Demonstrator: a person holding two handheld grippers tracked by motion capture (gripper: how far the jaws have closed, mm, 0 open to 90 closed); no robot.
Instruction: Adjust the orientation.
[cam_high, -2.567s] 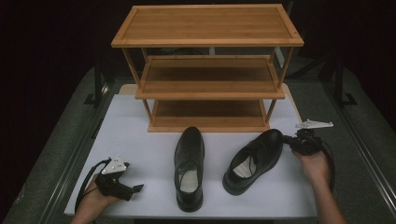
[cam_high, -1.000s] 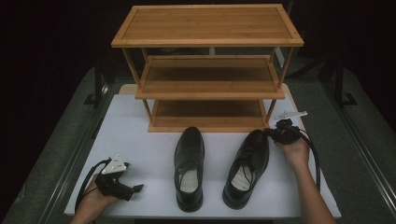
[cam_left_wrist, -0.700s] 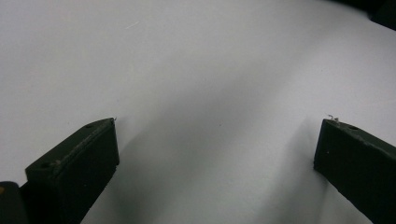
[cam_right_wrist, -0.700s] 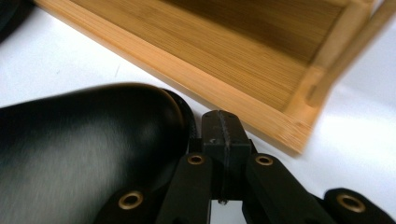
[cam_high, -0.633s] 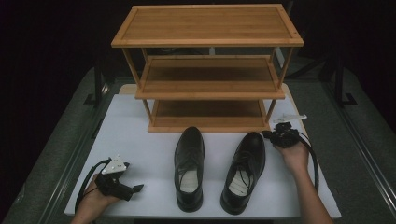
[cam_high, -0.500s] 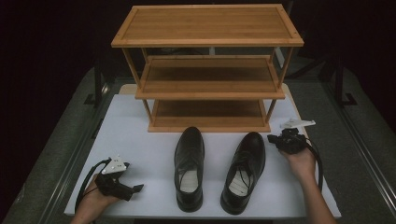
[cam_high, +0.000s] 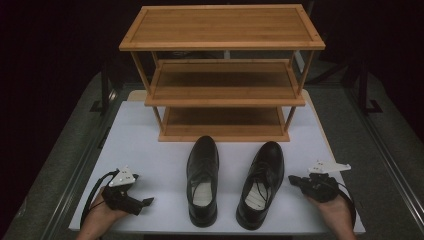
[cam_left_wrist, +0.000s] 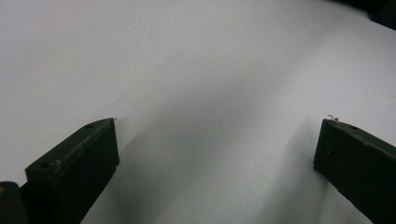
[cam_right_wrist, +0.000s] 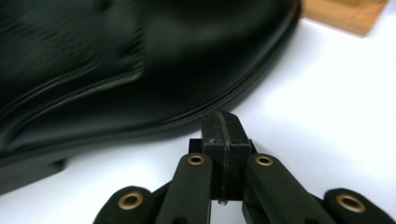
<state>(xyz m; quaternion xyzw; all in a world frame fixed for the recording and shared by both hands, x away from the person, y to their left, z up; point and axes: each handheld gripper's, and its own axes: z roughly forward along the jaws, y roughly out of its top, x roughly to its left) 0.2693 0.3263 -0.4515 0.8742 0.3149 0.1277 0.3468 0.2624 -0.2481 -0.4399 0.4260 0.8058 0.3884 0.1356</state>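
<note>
High view: the right shoe (cam_high: 261, 187) lies on the bench (cam_high: 150, 150), long axis toward the rack (cam_high: 222, 75), just left of the right claw (cam_high: 294, 180), pinched shut, empty. The left claw (cam_high: 149, 201) gapes wide, farther off.

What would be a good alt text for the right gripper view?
A shut black claw points at the side of a black shoe lying just ahead of it on a white table. Whether the tips touch the shoe cannot be told. A corner of a wooden rack shows at the top right.
</note>
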